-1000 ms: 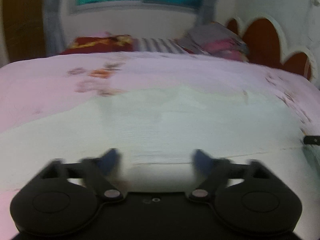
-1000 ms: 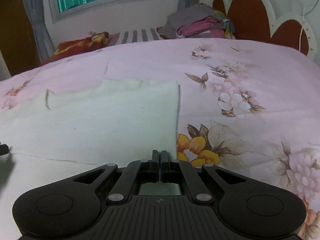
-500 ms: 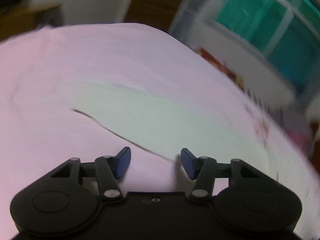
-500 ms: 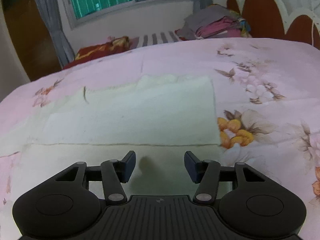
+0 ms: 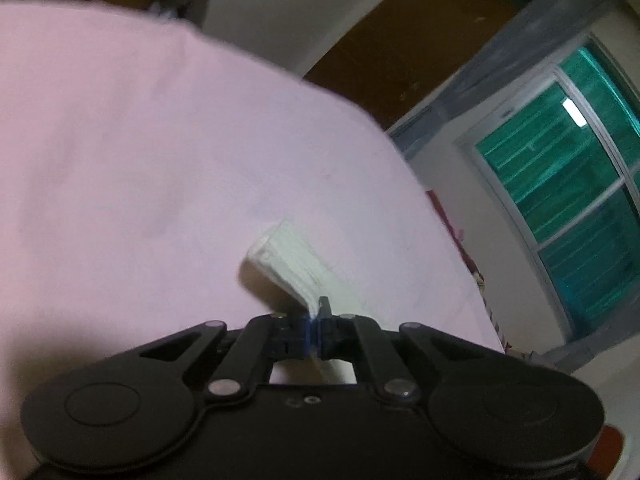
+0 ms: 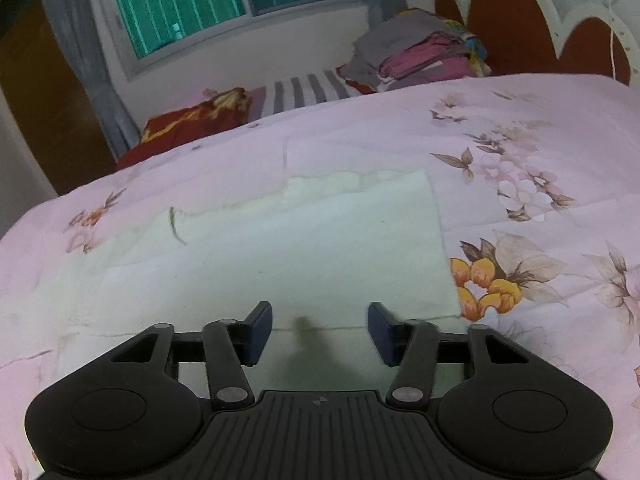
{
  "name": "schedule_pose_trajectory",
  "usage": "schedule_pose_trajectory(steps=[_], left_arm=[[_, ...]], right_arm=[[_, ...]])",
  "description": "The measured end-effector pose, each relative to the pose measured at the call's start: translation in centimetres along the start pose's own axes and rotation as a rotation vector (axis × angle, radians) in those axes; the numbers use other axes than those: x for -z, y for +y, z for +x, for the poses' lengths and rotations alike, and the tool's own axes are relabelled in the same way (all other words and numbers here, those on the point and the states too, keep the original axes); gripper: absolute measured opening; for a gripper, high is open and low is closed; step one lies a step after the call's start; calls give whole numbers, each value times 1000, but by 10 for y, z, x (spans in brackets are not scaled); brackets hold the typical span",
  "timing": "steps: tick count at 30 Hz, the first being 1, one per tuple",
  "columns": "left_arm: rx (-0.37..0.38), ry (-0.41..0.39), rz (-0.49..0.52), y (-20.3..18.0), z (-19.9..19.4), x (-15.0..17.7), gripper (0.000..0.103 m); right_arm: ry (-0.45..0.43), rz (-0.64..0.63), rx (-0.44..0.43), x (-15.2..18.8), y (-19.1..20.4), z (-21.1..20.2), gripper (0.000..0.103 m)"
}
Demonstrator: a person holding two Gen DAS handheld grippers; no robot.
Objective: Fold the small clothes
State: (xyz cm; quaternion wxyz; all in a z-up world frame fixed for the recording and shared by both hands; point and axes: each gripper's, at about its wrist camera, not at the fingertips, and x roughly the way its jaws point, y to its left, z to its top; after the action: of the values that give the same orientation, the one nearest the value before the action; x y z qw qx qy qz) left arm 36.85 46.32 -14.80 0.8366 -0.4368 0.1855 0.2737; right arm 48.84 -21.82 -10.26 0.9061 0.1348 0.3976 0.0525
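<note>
A pale cream garment (image 6: 304,248) lies flat and partly folded on the pink floral bedspread (image 6: 540,152). My right gripper (image 6: 320,332) is open and empty, hovering just above the garment's near folded edge. In the left wrist view my left gripper (image 5: 316,332) is shut on an edge of the cream garment (image 5: 292,260), which bunches up and lifts off the pink bedspread (image 5: 140,160) just ahead of the fingers. The left view is tilted and blurred.
A stack of folded clothes (image 6: 420,52) sits at the far right by the scalloped headboard (image 6: 520,20). A red pillow (image 6: 192,124) and a striped pillow (image 6: 304,92) lie under the window (image 6: 224,0). A brown door (image 5: 400,52) stands beyond the bed.
My left gripper swung to the garment's left edge and closed on it, lifting the cloth. My right gripper let go of the garment, opened and drew back slightly.
</note>
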Motion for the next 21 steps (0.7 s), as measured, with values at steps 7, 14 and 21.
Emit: schedule_pose_trajectory(steps=[7, 14, 21], left_arm=[[118, 92, 154, -76, 18, 24, 3], [317, 238, 382, -200, 37, 89, 3], [439, 366, 710, -302, 29, 200, 3]], right_arm=[[-3, 36, 26, 2, -16, -5, 41], [-22, 77, 35, 2, -34, -14, 41], [-49, 132, 39, 0, -61, -28, 41]])
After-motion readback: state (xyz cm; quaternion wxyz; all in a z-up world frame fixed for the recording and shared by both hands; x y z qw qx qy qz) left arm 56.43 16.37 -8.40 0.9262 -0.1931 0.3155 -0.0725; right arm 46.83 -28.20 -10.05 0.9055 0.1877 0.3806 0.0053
